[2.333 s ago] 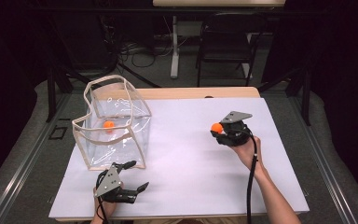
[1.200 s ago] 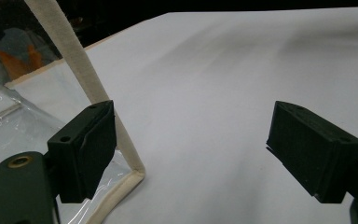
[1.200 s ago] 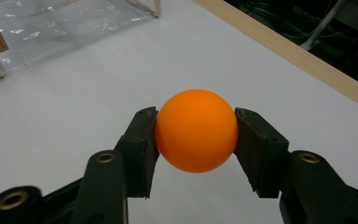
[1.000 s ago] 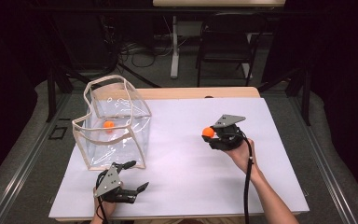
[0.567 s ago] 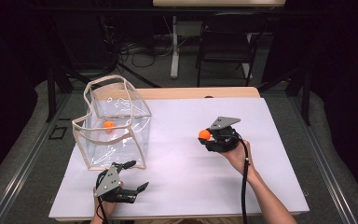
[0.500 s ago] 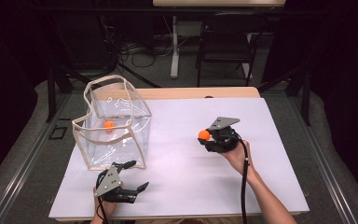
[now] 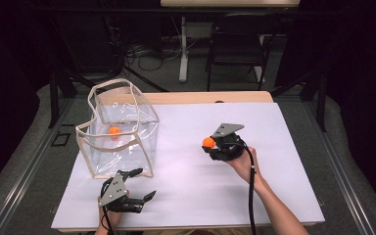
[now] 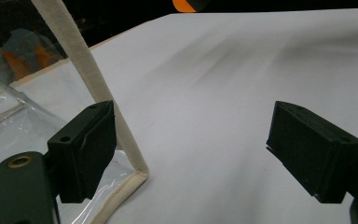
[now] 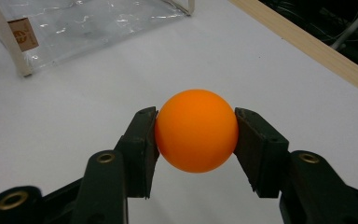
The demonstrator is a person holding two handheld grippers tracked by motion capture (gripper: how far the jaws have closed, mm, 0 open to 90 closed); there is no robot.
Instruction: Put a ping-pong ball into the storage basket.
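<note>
The right gripper [image 9: 196, 140] is clamped on an orange ball [image 9: 196, 130], one black pad pressed against each side of it, and the ball sits clear of the white table [image 7: 284, 147] beneath. From above, that same right gripper [image 7: 214, 145] hangs over the middle of the table with the ball [image 7: 208, 142] at its tip, pointed toward the clear bag [image 7: 122, 134], which stands well apart on the left side of the white surface. The bag is see-through plastic edged with cream webbing, standing upright with its mouth open, and a second orange ball [image 7: 114, 131] lies inside it near the back. Down at the near edge, the left gripper [image 7: 139, 186] rests low by the bag's front corner, its jaws spread wide with nothing between them. Looking along that left gripper [image 8: 191, 154], one pad sits just beside the cream-trimmed corner [image 8: 121, 140] of the bag; whether it touches, I cannot tell. A dark chair [image 7: 237, 49] stands beyond the table.
</note>
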